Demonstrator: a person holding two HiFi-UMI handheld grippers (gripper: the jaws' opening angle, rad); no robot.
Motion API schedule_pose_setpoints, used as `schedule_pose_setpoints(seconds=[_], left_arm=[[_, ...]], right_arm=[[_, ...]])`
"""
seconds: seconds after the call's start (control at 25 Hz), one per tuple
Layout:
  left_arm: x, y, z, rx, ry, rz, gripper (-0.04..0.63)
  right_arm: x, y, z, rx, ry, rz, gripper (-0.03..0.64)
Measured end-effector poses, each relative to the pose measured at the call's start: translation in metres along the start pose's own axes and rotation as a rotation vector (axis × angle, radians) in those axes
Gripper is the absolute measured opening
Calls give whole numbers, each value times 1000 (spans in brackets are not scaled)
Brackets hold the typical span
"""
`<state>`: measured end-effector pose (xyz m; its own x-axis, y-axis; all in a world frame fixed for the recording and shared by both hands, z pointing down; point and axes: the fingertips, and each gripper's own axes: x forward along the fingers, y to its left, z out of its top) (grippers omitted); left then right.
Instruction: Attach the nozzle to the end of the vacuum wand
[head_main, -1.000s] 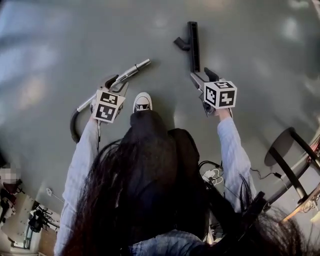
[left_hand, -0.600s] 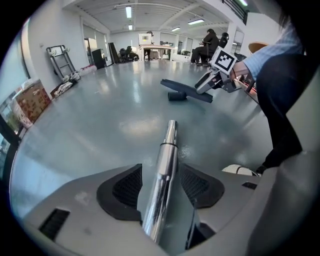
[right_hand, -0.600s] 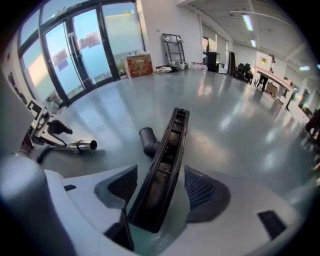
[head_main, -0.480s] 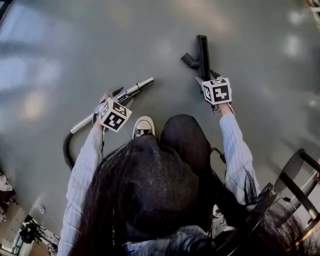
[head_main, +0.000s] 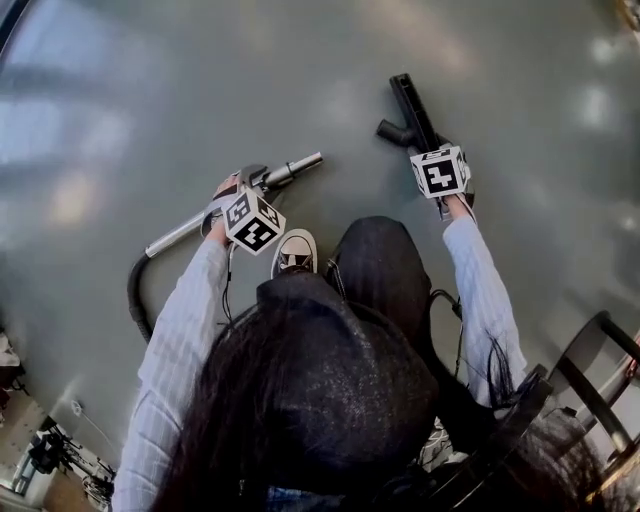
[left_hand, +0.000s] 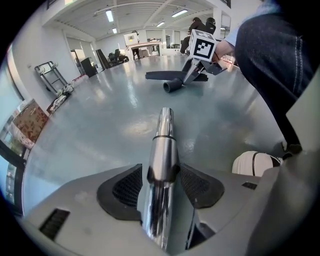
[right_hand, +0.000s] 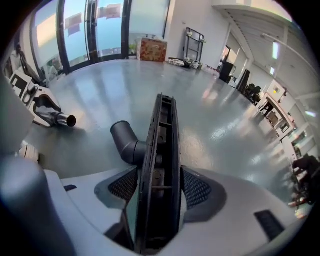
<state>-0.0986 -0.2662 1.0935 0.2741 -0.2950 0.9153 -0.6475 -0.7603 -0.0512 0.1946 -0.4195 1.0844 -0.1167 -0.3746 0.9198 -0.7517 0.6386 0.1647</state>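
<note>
fingers (left_hand: 122, 186) just opened, left gripper (head_main: 248, 182) astride wand (head_main: 297, 169), right gripper (head_main: 427, 150) astride nozzle (head_main: 409, 104), seemingly loose

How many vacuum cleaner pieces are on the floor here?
2. The metal wand, hose attached, lies at left beside the white shoe; the black nozzle lies at right, apart from it. The person's body may hide more.

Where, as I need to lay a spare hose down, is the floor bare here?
Bare floor spreads wide beyond the vacuum wand and the nozzle, and a smaller gap lies between the two. It is crowded near the shoe, and by the stool frame at the lower right.
</note>
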Motion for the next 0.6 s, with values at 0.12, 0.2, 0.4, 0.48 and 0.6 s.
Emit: schedule_pose_setpoints(seconds=[0.12,0.2,0.4,0.48,0.6], left_arm=[[9,0,-1,38,17,5,214],[13,2,-4,52,21,29,215],[8,3,2,51,-8,29,214],[5,4,0,49,-12,14,215],[4,4,-7,43,20,-20,213]], right_arm=[[10,-1,-2,-58,47,-10,275],[13,3,-1,-64,61,9,272],[1,2,8,-131,-12,11,259],[0,13,16,-212,-55,33,258],[0,40,30,-339,-103,96,258]])
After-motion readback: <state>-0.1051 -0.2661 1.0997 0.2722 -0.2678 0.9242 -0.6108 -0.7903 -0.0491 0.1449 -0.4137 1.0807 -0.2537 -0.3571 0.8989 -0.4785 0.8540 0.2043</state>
